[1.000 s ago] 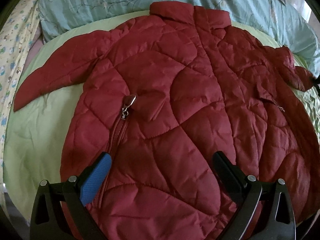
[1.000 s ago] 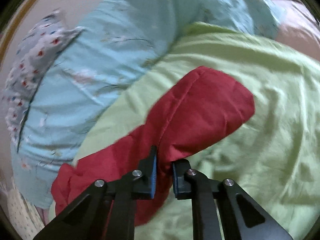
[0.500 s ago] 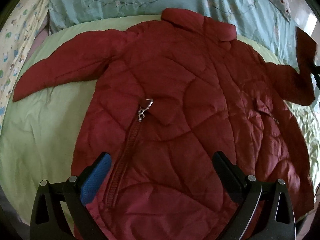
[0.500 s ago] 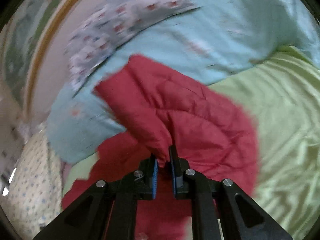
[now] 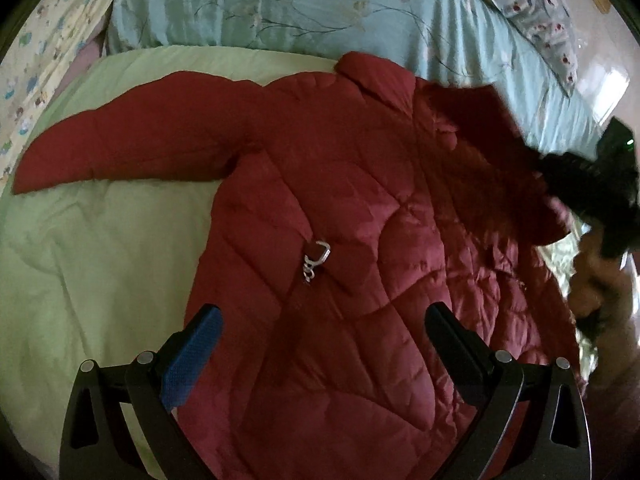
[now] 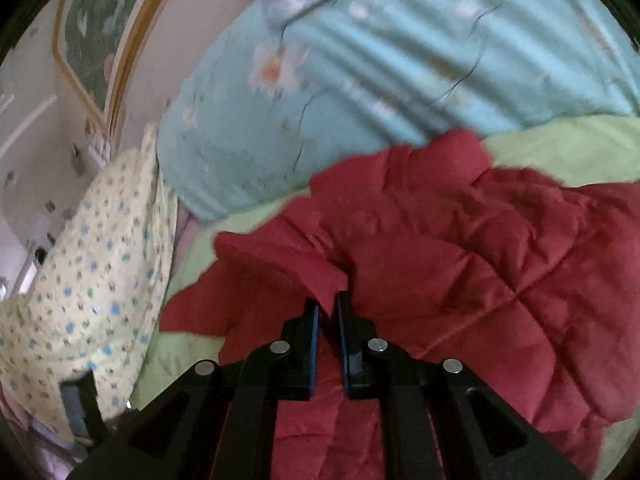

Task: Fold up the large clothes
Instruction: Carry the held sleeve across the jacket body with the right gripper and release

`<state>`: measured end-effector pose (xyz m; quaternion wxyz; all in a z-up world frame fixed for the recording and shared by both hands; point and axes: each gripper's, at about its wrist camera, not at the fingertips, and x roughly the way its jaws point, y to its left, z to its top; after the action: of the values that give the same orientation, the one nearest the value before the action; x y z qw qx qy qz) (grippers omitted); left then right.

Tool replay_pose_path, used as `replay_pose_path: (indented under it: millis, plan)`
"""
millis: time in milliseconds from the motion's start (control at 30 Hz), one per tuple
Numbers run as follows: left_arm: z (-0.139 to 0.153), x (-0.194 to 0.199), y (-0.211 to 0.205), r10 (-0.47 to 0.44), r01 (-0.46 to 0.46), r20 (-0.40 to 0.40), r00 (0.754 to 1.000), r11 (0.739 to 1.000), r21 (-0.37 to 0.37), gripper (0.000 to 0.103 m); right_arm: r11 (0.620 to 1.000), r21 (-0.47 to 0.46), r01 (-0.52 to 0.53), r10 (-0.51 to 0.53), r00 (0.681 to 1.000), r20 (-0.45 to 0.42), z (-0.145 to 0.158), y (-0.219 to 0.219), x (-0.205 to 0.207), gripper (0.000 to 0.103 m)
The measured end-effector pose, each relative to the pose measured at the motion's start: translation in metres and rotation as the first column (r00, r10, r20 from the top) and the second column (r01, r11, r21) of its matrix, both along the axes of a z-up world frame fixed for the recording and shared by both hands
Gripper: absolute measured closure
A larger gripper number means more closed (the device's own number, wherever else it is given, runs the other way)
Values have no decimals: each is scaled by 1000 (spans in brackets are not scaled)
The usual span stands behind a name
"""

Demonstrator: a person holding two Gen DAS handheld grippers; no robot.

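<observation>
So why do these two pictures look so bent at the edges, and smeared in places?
Both views use a fisheye lens, hence the black rounded corners and the curved bed. Left wrist view: red jacket sharp in the middle, but the right hand-held gripper at its edge is a dark smear. Right wrist view: blue quilt and jacket edges are soft with blur.

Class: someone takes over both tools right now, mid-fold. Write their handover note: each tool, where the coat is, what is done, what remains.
Right tool: shut on the cuff of one sleeve, carrying it across the dark red quilted coat.
Left tool: open, holding nothing, over the coat's lower front.
Coat: front up on the pale green quilt; other sleeve spread flat.
Done: first sleeve lifted inward.
Left: lay it down, fold other sleeve, fold body.
</observation>
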<state>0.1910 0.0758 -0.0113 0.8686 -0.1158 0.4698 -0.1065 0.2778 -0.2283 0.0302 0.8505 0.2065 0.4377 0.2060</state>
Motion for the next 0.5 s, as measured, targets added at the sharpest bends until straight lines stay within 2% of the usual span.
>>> replay_pose_path:
  millis: [100, 300, 367, 500]
  plan:
    - [-3, 10, 12, 5, -5, -8, 1000, 1000, -22, 1, 998, -21, -55, 54, 997, -47, -25, 30, 5, 95]
    - [-10, 51, 36, 3, -9, -53, 999, 993, -116, 1, 982, -57, -178, 170, 979, -114, -67, 72, 5, 94]
    - [-17, 65, 37, -1, -7, -66, 998, 991, -133, 1, 974, -66, -215, 206, 971, -122, -74, 81, 2, 90]
    - [-26, 102, 32, -37, 15, -104, 994, 979, -205, 2, 961, -91, -262, 251, 961, -113, -79, 91, -4, 89]
